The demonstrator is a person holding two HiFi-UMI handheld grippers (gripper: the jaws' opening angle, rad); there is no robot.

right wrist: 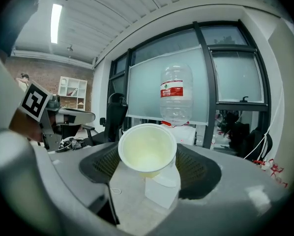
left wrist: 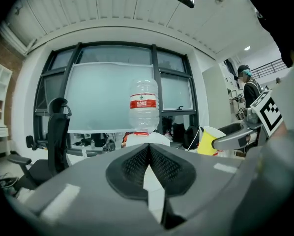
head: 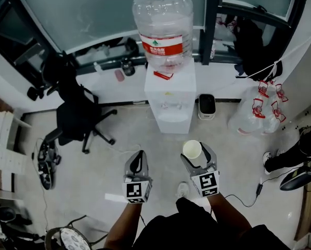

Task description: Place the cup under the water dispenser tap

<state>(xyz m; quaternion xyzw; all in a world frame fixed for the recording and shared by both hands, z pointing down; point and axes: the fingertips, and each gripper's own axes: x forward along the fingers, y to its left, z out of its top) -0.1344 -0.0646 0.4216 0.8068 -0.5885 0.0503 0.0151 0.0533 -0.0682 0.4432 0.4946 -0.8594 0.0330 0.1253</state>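
Note:
A white water dispenser (head: 170, 95) with an upturned clear bottle (head: 163, 27) stands against the window wall, straight ahead. My right gripper (head: 195, 155) is shut on a pale yellow paper cup (head: 192, 149), held upright some way in front of the dispenser. In the right gripper view the cup (right wrist: 147, 150) sits between the two pads with its mouth tipped toward the camera, and the bottle (right wrist: 175, 95) shows behind it. My left gripper (head: 137, 163) hovers beside the right one, shut and holding nothing; its pads (left wrist: 148, 165) meet in the left gripper view, where the dispenser (left wrist: 143, 137) shows beyond.
A black office chair (head: 75, 116) stands left of the dispenser. A small black-and-white bin (head: 207, 106) and empty bottles in plastic bags (head: 257, 113) sit to its right. Cables and gear (head: 45, 163) lie on the floor at left. A person's shoes (head: 293, 165) show at right.

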